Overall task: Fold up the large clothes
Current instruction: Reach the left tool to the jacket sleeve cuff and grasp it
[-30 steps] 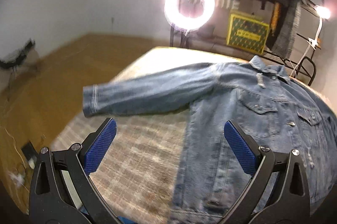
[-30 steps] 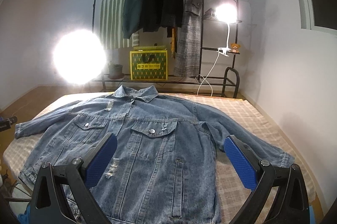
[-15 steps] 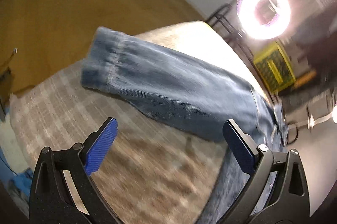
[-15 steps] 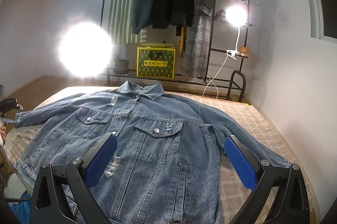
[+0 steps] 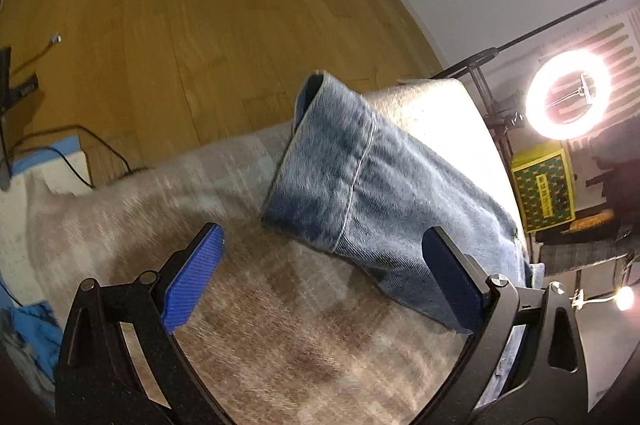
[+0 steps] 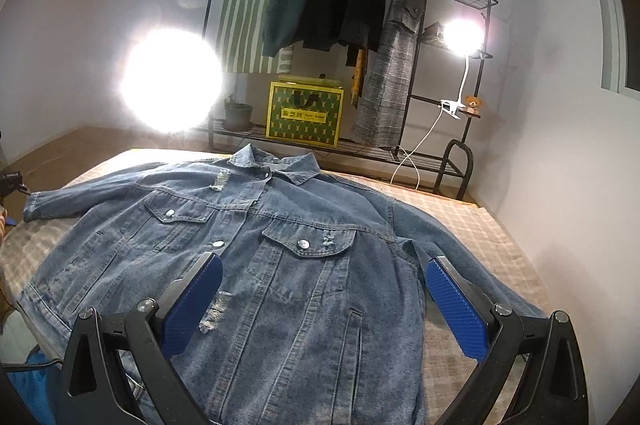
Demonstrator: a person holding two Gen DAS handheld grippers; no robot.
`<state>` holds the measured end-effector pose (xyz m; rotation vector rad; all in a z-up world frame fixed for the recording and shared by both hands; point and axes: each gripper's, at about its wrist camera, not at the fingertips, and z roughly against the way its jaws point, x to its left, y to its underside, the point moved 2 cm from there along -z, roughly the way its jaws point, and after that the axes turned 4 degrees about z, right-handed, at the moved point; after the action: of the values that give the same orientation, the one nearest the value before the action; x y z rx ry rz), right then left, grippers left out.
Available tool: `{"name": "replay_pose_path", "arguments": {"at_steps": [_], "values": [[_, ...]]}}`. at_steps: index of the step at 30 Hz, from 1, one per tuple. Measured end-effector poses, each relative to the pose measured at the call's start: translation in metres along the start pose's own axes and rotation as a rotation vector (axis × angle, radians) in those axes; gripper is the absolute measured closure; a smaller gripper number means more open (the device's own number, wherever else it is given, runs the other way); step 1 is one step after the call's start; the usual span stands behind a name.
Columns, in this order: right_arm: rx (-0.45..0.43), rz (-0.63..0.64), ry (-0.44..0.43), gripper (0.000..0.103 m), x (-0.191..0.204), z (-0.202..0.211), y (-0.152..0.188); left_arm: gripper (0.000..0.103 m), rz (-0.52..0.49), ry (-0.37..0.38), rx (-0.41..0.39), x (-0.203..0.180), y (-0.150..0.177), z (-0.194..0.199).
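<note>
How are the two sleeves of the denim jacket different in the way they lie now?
The left sleeve stretches sideways, away from the jacket body; the right sleeve slants down closer beside it. The left gripper is open just before the left sleeve's cuff; no gripper is at the right sleeve's. Both lie flat, ungrasped.

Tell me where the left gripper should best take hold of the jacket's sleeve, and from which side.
Probably at the cuff, coming in from its open end. The sleeve lies flat on the bed, spread away from the jacket body, and the cuff's mouth gapes slightly, so one finger could slip under its edge. The left gripper, open, already faces it.
</note>
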<state>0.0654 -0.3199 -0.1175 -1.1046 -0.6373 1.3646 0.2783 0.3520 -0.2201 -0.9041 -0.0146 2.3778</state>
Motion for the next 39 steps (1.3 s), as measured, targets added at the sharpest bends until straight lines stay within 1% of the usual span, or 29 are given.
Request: {"name": "replay_pose_path", "arguments": {"at_steps": [1, 4, 5, 7, 8, 10, 11, 14, 15, 16, 18, 19, 20, 21, 22, 23, 26, 27, 29, 30, 31, 32, 34, 37, 38, 39], "values": [[0.000, 0.002, 0.000, 0.000, 0.001, 0.001, 0.000, 0.002, 0.008, 0.003, 0.006, 0.001, 0.001, -0.003], [-0.001, 0.015, 0.004, 0.000, 0.003, 0.002, 0.001, 0.004, 0.023, -0.013, -0.014, -0.004, 0.003, -0.007], [-0.002, 0.017, 0.007, 0.000, 0.003, 0.002, 0.001, 0.007, 0.043, 0.003, -0.011, -0.006, 0.006, -0.006], [-0.003, 0.015, 0.015, 0.000, 0.001, 0.004, 0.001, 0.018, 0.086, 0.028, 0.006, -0.004, 0.012, -0.003], [-0.004, 0.010, 0.016, 0.000, 0.000, 0.004, 0.001, 0.020, 0.110, 0.054, 0.011, -0.005, 0.017, -0.002], [-0.007, -0.001, 0.012, 0.000, -0.003, 0.005, 0.000, 0.025, 0.098, 0.063, 0.020, -0.008, 0.022, -0.004], [-0.008, -0.007, 0.009, 0.000, -0.003, 0.005, 0.000, 0.027, 0.093, 0.062, 0.034, -0.010, 0.021, -0.009], [-0.011, -0.001, 0.014, 0.000, -0.003, 0.006, -0.001, 0.027, 0.114, 0.070, 0.019, -0.014, 0.015, -0.013], [-0.014, 0.003, 0.019, 0.000, -0.003, 0.007, -0.001, 0.029, 0.126, 0.076, 0.015, -0.010, 0.010, -0.014], [-0.018, 0.009, 0.026, 0.000, -0.003, 0.008, -0.001, 0.034, 0.139, 0.079, 0.016, -0.011, 0.011, -0.014], [-0.024, 0.016, 0.034, 0.000, -0.002, 0.009, -0.001, 0.038, 0.166, 0.083, 0.017, -0.012, 0.009, -0.019], [-0.025, 0.018, 0.036, 0.000, -0.002, 0.010, -0.001, 0.043, 0.174, 0.081, 0.013, -0.015, 0.011, -0.022], [-0.025, 0.019, 0.038, 0.000, -0.003, 0.010, 0.000, 0.049, 0.185, 0.099, 0.015, -0.017, 0.011, -0.024], [-0.022, 0.019, 0.041, 0.000, -0.003, 0.009, 0.000, 0.057, 0.191, 0.119, 0.028, -0.018, 0.013, -0.027], [-0.021, 0.019, 0.042, 0.000, -0.003, 0.009, 0.000, 0.061, 0.194, 0.132, 0.043, -0.021, 0.013, -0.032], [-0.019, 0.018, 0.042, 0.000, -0.003, 0.009, 0.000, 0.062, 0.183, 0.129, 0.043, -0.023, 0.014, -0.036], [-0.012, 0.020, 0.041, 0.000, -0.002, 0.007, 0.001, 0.062, 0.128, 0.097, -0.002, -0.032, 0.015, -0.036], [-0.011, 0.023, 0.041, 0.000, -0.002, 0.007, 0.001, 0.062, 0.126, 0.093, -0.008, -0.034, 0.015, -0.037], [-0.012, 0.035, 0.042, 0.000, 0.001, 0.008, 0.001, 0.060, 0.165, 0.097, -0.009, -0.035, 0.013, -0.040], [-0.012, 0.045, 0.043, 0.000, 0.003, 0.008, 0.002, 0.056, 0.192, 0.109, -0.008, -0.033, 0.013, -0.041], [-0.013, 0.052, 0.045, 0.000, 0.004, 0.008, 0.002, 0.054, 0.215, 0.119, -0.009, -0.033, 0.012, -0.041], [-0.015, 0.058, 0.049, 0.000, 0.004, 0.009, 0.002, 0.054, 0.232, 0.115, -0.015, -0.034, 0.012, -0.042], [-0.019, 0.068, 0.060, 0.000, 0.005, 0.010, 0.002, 0.054, 0.236, 0.096, -0.028, -0.037, 0.014, -0.043], [-0.019, 0.073, 0.057, 0.000, 0.006, 0.011, 0.003, 0.054, 0.184, 0.052, -0.060, -0.043, 0.017, -0.042], [-0.019, 0.074, 0.058, 0.000, 0.006, 0.012, 0.003, 0.057, 0.170, 0.039, -0.072, -0.046, 0.018, -0.043], [-0.020, 0.077, 0.060, 0.000, 0.005, 0.013, 0.003, 0.069, 0.172, 0.031, -0.078, -0.046, 0.019, -0.044]]}}
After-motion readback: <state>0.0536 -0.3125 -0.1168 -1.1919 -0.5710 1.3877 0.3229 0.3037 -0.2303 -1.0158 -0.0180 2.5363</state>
